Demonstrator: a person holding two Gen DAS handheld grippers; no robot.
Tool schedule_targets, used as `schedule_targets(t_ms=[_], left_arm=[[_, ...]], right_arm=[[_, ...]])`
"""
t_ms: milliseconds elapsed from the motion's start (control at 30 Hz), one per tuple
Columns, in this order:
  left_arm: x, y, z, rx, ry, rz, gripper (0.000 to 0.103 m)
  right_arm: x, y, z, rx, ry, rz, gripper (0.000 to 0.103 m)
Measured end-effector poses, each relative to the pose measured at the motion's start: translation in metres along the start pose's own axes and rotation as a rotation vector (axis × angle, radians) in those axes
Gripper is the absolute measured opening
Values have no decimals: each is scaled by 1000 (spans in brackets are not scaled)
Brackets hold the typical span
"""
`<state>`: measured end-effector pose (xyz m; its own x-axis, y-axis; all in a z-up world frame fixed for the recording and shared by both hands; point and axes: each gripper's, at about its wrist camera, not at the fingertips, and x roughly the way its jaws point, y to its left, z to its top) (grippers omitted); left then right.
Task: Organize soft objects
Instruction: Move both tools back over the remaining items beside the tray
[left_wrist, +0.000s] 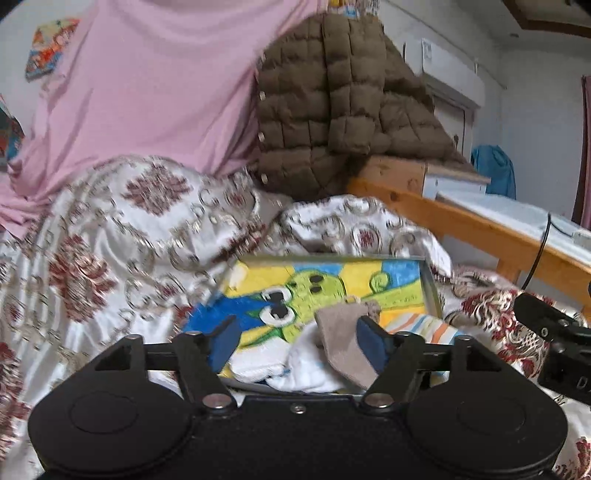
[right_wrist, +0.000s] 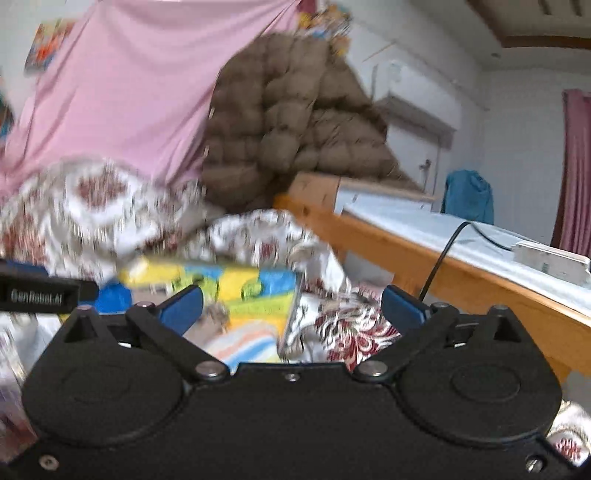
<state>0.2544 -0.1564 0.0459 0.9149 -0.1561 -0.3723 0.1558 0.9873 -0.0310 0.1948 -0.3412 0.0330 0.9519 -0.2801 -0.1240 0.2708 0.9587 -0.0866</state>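
Observation:
A metal tray (left_wrist: 430, 284) with a bright cartoon lining lies on the patterned bedspread (left_wrist: 110, 240). In it lie a grey-beige sock (left_wrist: 343, 339), white socks (left_wrist: 295, 362) and a striped cloth (left_wrist: 424, 325). My left gripper (left_wrist: 299, 341) is open over the tray's near end, with the grey sock lying against its right finger (left_wrist: 373, 345). My right gripper (right_wrist: 291, 306) is open and empty, just above the tray's right rim (right_wrist: 291, 314) and the striped cloth (right_wrist: 247, 343). The right wrist view is blurred.
A pink cloth (left_wrist: 147, 85) and a brown quilted jacket (left_wrist: 332, 103) hang behind the bed. A wooden bed frame (left_wrist: 461, 225) with a cable (right_wrist: 443, 251) and a white box (right_wrist: 550, 258) runs along the right. The left gripper shows at the left edge (right_wrist: 37, 291).

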Motion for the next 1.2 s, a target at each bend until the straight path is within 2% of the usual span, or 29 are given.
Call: schedule_targets(t_ms=[100,233,400,633,900,1033,1200], left_arm=[[-27,7,2,-12,-35,12,83],[-61,19,0,-42,-67,25,88],[-100,29,-9,-31,-97,34,99],[-145,40,-24,19,-129,40,102],[-173,64,-58,51,-33,20,102],[-176,82,-77,12,54,-11,102],[-175,99,-98,-87,92,-19,102]], right_arm=[[-19,-5,4,44,-17,26,102],[-45,-11,5,88,-50,52,102],[-80,-2,4,104,-99,83,102],[-114,-1,-5,156,-83,117,102],[-138,-4,-22,206,-22,112,102],[-146,2,-29,189,15,102,102],[-149,18,-36,100,73,63,102]])
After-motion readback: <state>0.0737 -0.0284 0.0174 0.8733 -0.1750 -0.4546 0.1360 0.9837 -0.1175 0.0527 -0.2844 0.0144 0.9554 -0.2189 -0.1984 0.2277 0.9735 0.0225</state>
